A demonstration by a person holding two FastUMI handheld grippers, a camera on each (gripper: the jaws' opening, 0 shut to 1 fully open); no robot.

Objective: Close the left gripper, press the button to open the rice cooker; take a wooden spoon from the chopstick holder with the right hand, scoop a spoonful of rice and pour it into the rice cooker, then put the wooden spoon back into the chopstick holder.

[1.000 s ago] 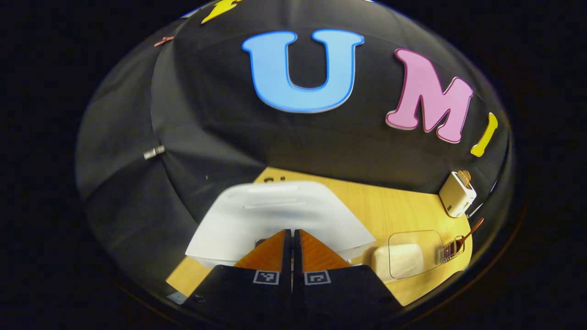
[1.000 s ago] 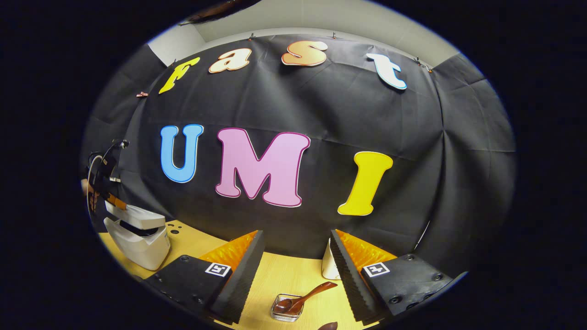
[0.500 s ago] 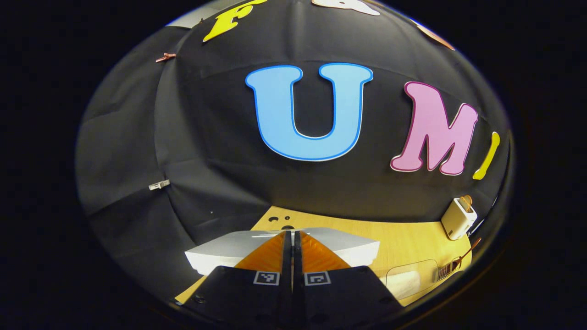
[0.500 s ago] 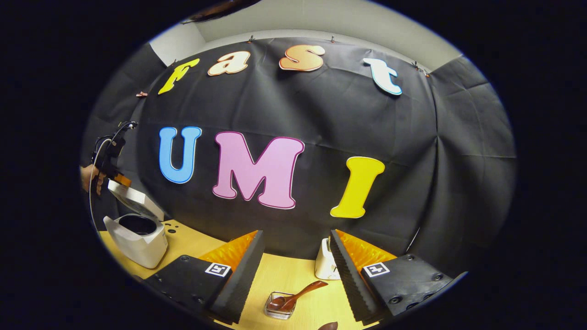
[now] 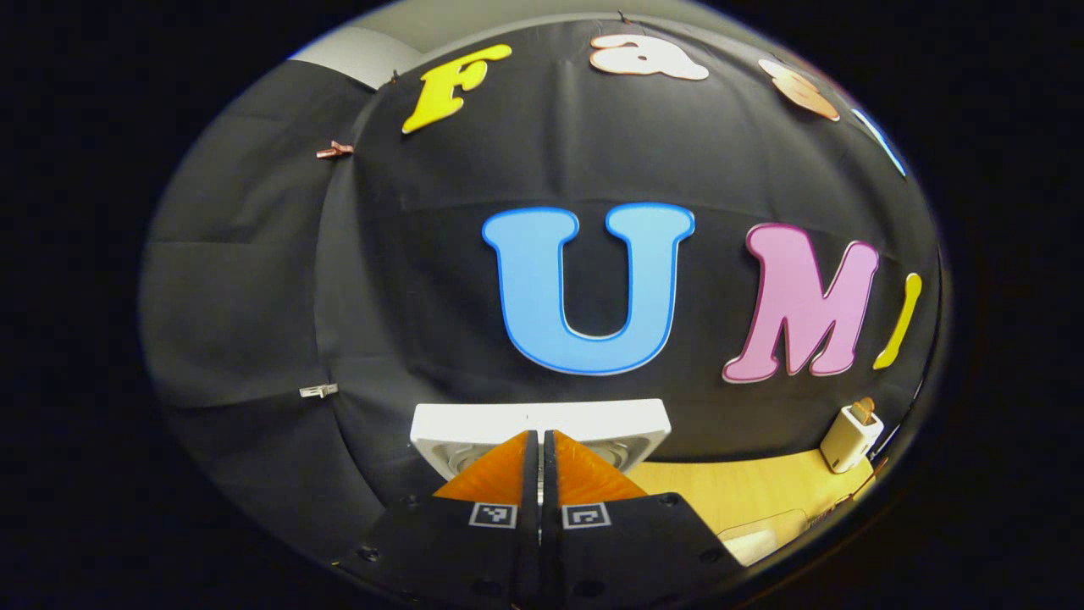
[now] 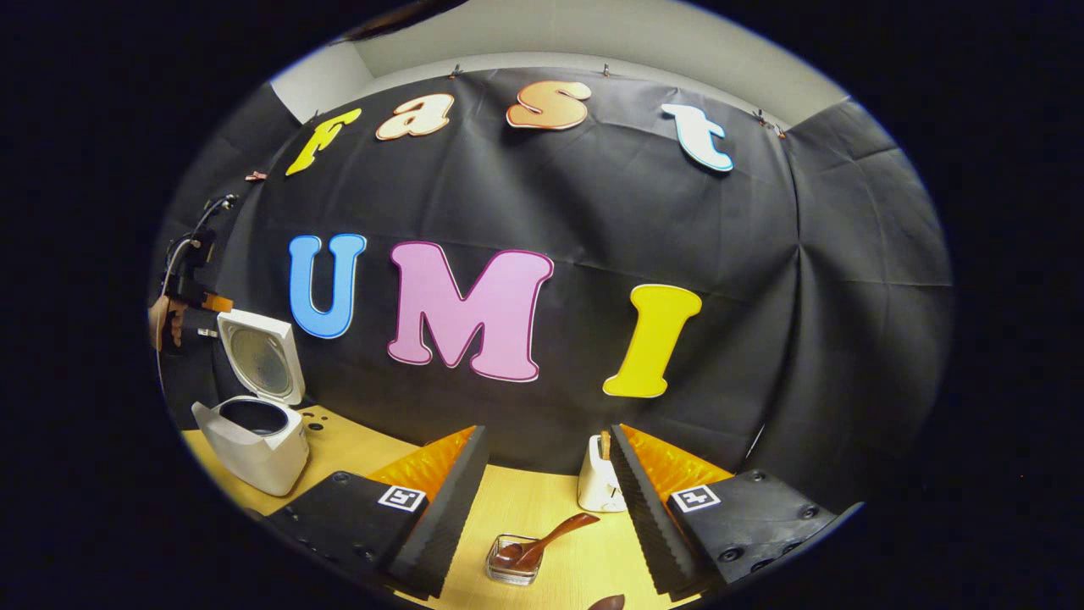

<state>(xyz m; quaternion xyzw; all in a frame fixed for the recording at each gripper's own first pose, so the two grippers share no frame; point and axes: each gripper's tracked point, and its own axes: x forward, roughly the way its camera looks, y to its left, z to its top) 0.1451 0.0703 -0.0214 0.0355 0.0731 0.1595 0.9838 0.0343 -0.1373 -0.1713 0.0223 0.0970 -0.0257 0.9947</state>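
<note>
Left gripper [image 5: 539, 440] has its fingers pressed together with nothing between them, tips right at the lower edge of the raised rice cooker lid [image 5: 540, 422]; in the right gripper view it shows at 9 o'clock [image 6: 212, 302], held by a hand [image 6: 161, 320], next to the lid's top edge. Right gripper [image 6: 546, 462] has its fingers spread wide, empty, hovering above the table [image 6: 533, 508]. Rice cooker [image 6: 254, 436] sits at 8 o'clock in that view, lid upright, pot open and dark inside, contents can't be made out. Button step looks done. Left to do: grab spoon, scoop, pour, return. Wooden spoon [image 6: 546, 540] at 6 o'clock rests bowl-down in a small clear holder [image 6: 511, 563], handle leaning toward 2 o'clock, roughly between the right fingers but farther off, untouched. White toaster [image 6: 598, 485] just beyond it, something brown sticking out of the slot. Clear rice container [image 5: 762, 535] at 5 o'clock in the left gripper view, mostly cut off, white contents barely visible.
</note>
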